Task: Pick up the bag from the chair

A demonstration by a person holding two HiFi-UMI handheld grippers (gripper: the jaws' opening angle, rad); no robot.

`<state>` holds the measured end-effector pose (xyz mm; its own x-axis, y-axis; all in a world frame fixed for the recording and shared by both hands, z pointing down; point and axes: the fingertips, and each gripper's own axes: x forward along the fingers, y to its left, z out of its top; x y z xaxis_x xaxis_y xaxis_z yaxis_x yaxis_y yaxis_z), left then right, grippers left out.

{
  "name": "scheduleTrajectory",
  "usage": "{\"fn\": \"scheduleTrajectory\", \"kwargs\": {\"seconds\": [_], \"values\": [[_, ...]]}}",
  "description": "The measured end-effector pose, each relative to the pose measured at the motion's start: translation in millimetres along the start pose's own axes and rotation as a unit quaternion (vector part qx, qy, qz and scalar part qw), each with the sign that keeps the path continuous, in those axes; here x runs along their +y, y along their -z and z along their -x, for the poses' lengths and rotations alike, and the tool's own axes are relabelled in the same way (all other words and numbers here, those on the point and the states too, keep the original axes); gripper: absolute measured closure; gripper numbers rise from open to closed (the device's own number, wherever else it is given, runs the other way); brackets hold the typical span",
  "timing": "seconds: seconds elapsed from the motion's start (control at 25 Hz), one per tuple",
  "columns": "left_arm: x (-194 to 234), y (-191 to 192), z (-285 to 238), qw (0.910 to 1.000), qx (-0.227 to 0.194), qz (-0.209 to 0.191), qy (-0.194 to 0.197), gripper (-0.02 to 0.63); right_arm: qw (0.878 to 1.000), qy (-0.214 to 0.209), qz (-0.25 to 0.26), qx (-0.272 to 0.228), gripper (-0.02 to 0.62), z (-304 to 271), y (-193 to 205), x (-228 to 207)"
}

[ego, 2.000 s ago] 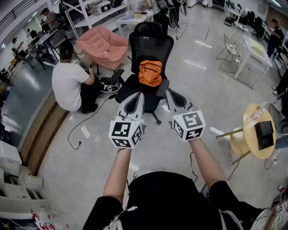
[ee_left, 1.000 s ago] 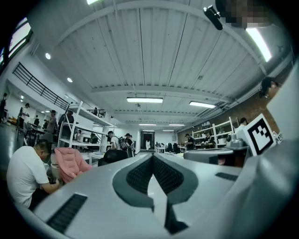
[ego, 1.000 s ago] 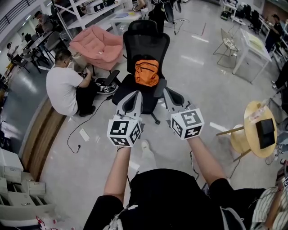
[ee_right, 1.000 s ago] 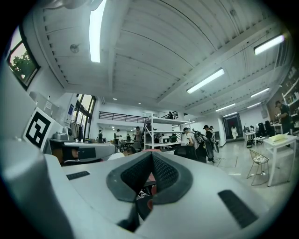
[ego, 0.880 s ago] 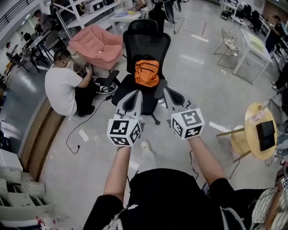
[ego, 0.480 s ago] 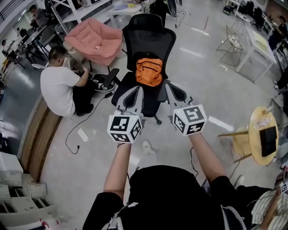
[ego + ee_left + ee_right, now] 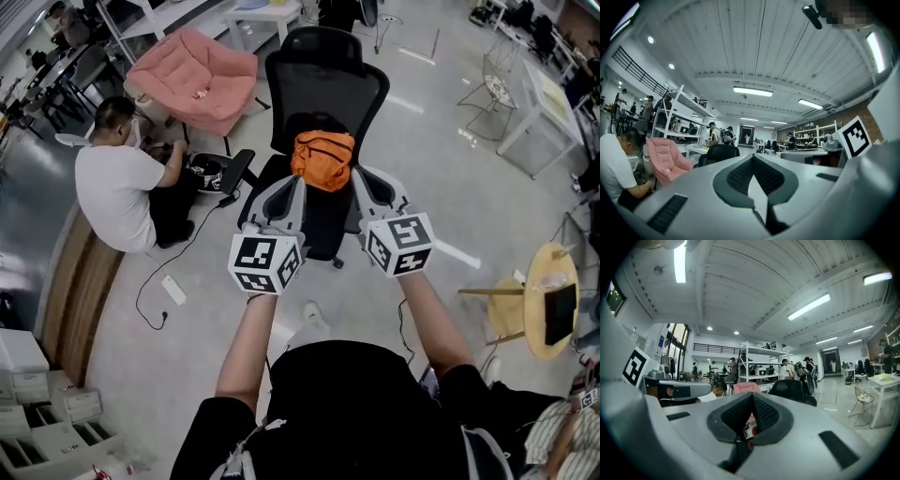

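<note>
The orange bag (image 7: 322, 159) sits on the black office chair (image 7: 326, 89), at the back edge of the seat and against the foot of the backrest. The left hand-held gripper (image 7: 290, 190) and the right hand-held gripper (image 7: 364, 186) are held out side by side over the front edge of the seat, one to each side of the bag and just short of it, touching neither it nor the chair. Each hand-held gripper has its jaws brought together at the tips with nothing between them (its own view shows the ribbed pads meeting in a point). On the floor left of the chair a person in a white shirt (image 7: 117, 192) crouches beside a pink soft seat (image 7: 197, 75). A round yellow side table (image 7: 548, 300) stands well apart at the right.
</note>
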<state>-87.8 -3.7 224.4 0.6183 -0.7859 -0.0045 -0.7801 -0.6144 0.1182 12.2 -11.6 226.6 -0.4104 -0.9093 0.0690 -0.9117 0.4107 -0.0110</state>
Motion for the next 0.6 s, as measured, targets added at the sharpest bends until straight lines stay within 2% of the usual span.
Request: {"fn": "scheduleTrajectory", "kwargs": {"seconds": [0.32,0.6], "values": [[71.1,1.8,-43.6,0.9997,0.012,0.013,0.015,0.6,1.0,0.012,-0.023,0.011,0.597,-85.7,1.9,-3.1],[94.7,16.3,-67.2,0.9988,0.023,0.028,0.033,0.6,0.999,0.022,-0.023,0.021,0.597,-119.1,12.3,-6.5]]}}
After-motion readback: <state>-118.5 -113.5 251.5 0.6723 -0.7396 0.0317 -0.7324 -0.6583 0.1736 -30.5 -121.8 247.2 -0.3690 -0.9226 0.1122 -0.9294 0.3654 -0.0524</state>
